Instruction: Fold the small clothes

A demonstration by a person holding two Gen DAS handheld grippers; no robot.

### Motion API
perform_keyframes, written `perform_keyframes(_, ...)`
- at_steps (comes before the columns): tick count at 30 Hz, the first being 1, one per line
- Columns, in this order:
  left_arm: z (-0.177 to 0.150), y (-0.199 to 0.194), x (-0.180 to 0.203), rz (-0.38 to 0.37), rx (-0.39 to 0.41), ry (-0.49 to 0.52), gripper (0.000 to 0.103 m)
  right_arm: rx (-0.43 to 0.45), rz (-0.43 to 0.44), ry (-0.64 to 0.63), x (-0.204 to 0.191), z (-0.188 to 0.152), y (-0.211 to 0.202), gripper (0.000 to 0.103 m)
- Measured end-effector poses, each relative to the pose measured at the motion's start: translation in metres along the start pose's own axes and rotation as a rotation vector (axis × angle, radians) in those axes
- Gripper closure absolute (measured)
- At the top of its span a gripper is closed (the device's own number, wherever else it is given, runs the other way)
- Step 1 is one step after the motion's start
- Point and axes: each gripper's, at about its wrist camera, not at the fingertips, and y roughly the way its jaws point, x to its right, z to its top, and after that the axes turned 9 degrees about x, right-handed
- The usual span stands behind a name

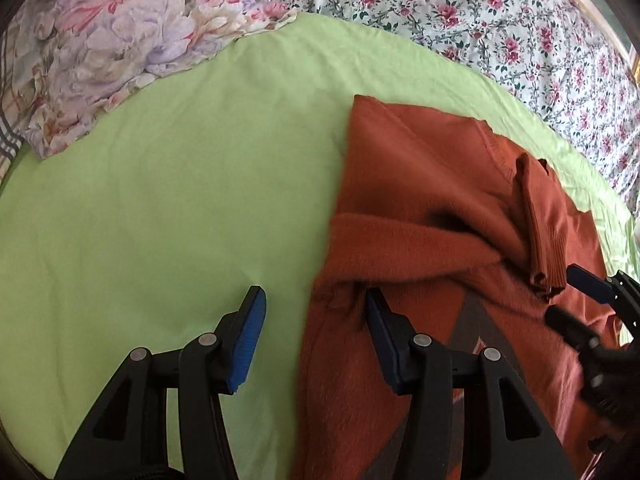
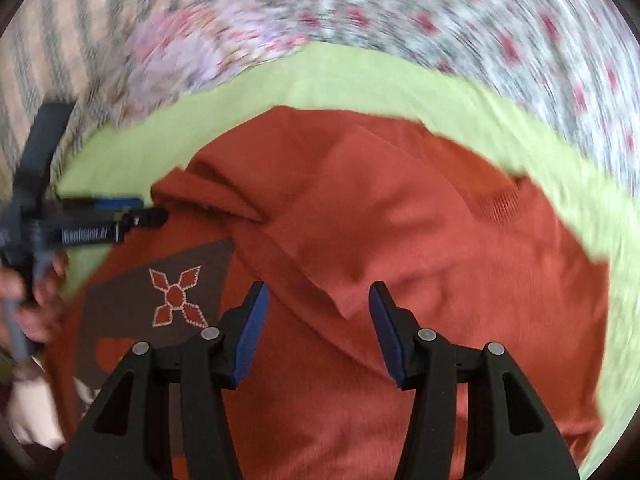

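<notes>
Open green sheet (image 1: pixel 168 208) from 7 to 12 o'clock in the left wrist view, flat and bare, wide enough for a pass. Floral pillow (image 1: pixel 112 44) at 10 to 11 o'clock, bounding that lane. Rust sweater (image 1: pixel 420 184) from 1 to 5 o'clock, bunched into raised folds. Right gripper (image 1: pixel 568 300) low at 3 to 4 o'clock, over the sweater. In the right wrist view, left gripper (image 2: pixel 150 210) at 9 o'clock; narrow green strip from 10 to 3 o'clock.
</notes>
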Motion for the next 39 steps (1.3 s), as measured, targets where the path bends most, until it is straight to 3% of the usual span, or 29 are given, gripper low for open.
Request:
perform_keyframes(3,0.005,0.006,0.005,-0.008,0.007,-0.011,0.052,-0.010,-0.082,-0.074,-0.001,0.000,0.016,0.051)
perform_keyframes(4,0.006,0.008,0.006,-0.010,0.010,-0.014,0.052,-0.020,-0.088,-0.045,0.008,0.001,0.019,0.058)
perform_keyframes(5,0.008,0.010,0.007,-0.009,0.011,-0.014,0.052,-0.029,-0.072,0.000,0.017,0.001,0.019,0.089)
perform_keyframes(6,0.009,0.012,0.007,-0.006,0.011,-0.011,0.052,-0.034,-0.059,0.057,0.028,0.002,0.016,0.098)
perform_keyframes(9,0.011,0.014,0.004,0.005,0.014,-0.011,0.051,0.008,0.012,0.286,0.071,0.004,-0.011,0.098)
perform_keyframes(11,0.012,0.015,0.000,0.000,0.015,-0.032,0.051,0.066,0.107,0.499,0.110,0.000,-0.038,0.098)
perform_keyframes(12,0.012,0.015,-0.002,-0.002,0.016,-0.040,0.050,0.107,0.169,0.630,0.135,-0.006,-0.052,0.098)
perform_keyframes(15,0.012,0.016,-0.003,0.002,0.019,-0.049,0.050,0.200,0.238,0.881,0.190,-0.027,-0.081,0.098)
perform_keyframes(19,0.012,0.015,-0.002,0.008,0.021,-0.046,0.050,0.243,0.188,1.061,0.241,-0.057,-0.097,0.099)
perform_keyframes(22,0.012,0.014,-0.005,-0.003,0.021,-0.057,0.049,0.257,0.202,1.160,0.261,-0.074,-0.103,0.099)
perform_keyframes(27,0.010,0.015,-0.009,-0.014,0.019,-0.074,0.049,0.321,0.397,1.300,0.276,-0.083,-0.114,0.099)
perform_keyframes(29,0.010,0.015,-0.010,-0.015,0.020,-0.077,0.049,0.285,0.349,1.275,0.276,-0.083,-0.115,0.099)
perform_keyframes(33,0.006,0.010,-0.010,-0.003,0.023,-0.062,0.048,0.131,0.120,1.213,0.277,-0.100,-0.095,0.099)
perform_keyframes(39,-0.005,0.000,-0.013,0.003,0.022,-0.028,0.048,0.012,0.032,1.185,0.262,-0.126,-0.070,0.098)
